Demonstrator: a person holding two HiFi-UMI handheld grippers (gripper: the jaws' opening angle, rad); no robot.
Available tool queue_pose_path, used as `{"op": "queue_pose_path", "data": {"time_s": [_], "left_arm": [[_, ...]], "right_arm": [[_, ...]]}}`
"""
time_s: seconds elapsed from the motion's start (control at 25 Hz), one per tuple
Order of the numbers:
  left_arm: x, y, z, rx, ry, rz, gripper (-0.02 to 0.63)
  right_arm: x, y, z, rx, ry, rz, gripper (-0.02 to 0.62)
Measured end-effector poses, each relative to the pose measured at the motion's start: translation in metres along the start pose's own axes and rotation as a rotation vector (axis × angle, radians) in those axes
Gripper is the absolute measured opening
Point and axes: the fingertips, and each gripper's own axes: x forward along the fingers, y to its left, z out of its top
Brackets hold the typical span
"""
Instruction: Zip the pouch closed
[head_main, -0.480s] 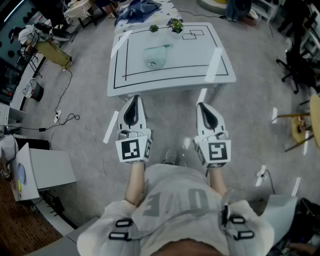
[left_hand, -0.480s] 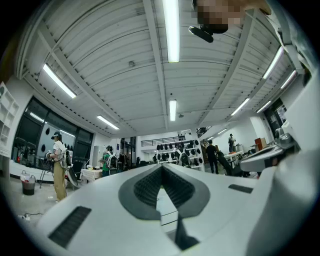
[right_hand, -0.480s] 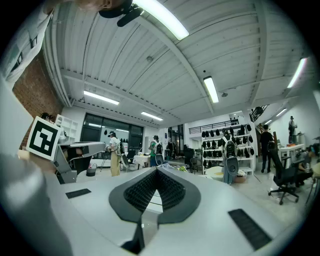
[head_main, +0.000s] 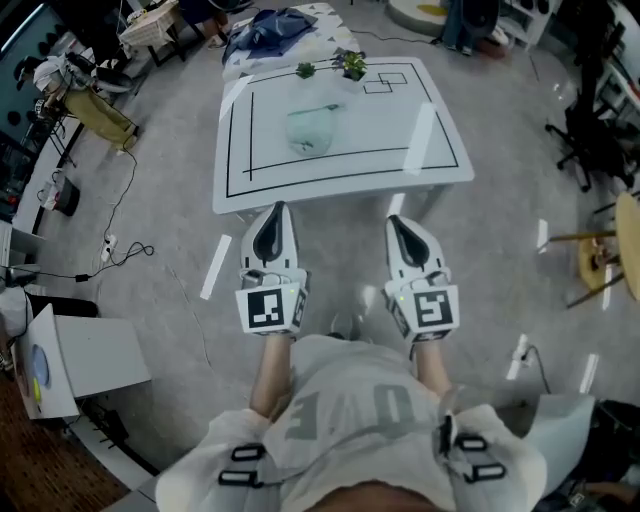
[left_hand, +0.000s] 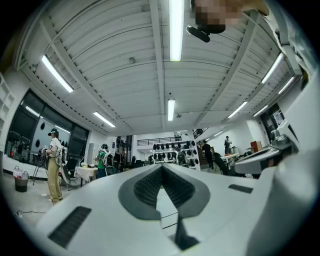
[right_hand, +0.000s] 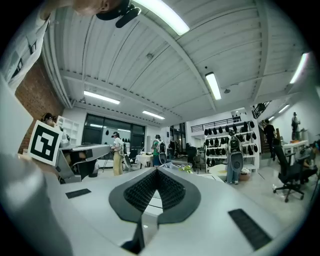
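A pale green pouch (head_main: 311, 129) lies on the white table (head_main: 440, 160), inside a black rectangle drawn on the top. Both grippers hang in the air short of the table's near edge, well apart from the pouch. My left gripper (head_main: 274, 212) is shut and holds nothing. My right gripper (head_main: 398, 222) is shut and empty too. In the left gripper view the jaws (left_hand: 161, 168) meet at their tips and point level across the room. The right gripper view shows the same closed jaws (right_hand: 157, 172). The pouch does not show in either gripper view.
Two small potted plants (head_main: 351, 66) stand at the table's far edge beside a small drawn square. Blue cloth (head_main: 268, 27) lies beyond the table. A black office chair (head_main: 590, 135) stands at right, cables (head_main: 120, 250) and boxes at left. Several people stand far off in the room (right_hand: 117, 152).
Both grippers sit slightly closer to the table's near edge than before. Their jaws stay shut.
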Motion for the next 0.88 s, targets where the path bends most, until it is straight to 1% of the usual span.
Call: {"op": "queue_pose_path", "data": {"time_s": [0.08, 0.16, 0.24, 0.4, 0.56, 0.76, 0.88], "left_arm": [[0.005, 0.012, 0.002, -0.008, -0.012, 0.006, 0.006], [0.012, 0.025, 0.001, -0.014, -0.025, 0.014, 0.006], [0.019, 0.040, -0.003, -0.016, -0.036, 0.024, 0.006], [0.034, 0.068, -0.017, -0.041, -0.021, 0.037, 0.006], [0.053, 0.093, -0.023, -0.067, -0.017, 0.047, 0.006], [0.065, 0.103, -0.038, -0.101, 0.018, 0.056, 0.006], [0.075, 0.108, -0.042, -0.118, 0.024, 0.063, 0.006]], "right_arm": [[0.009, 0.000, 0.000, 0.044, 0.002, 0.000, 0.006], [0.021, 0.003, 0.001, 0.073, -0.030, 0.030, 0.006], [0.032, 0.007, -0.003, 0.068, -0.033, 0.037, 0.006], [0.052, 0.010, -0.015, 0.083, 0.008, 0.007, 0.006], [0.075, 0.010, -0.006, 0.067, 0.012, -0.004, 0.006], [0.093, 0.008, -0.015, 0.069, 0.070, -0.016, 0.006], [0.110, 0.008, -0.012, 0.078, 0.077, 0.003, 0.006]]}}
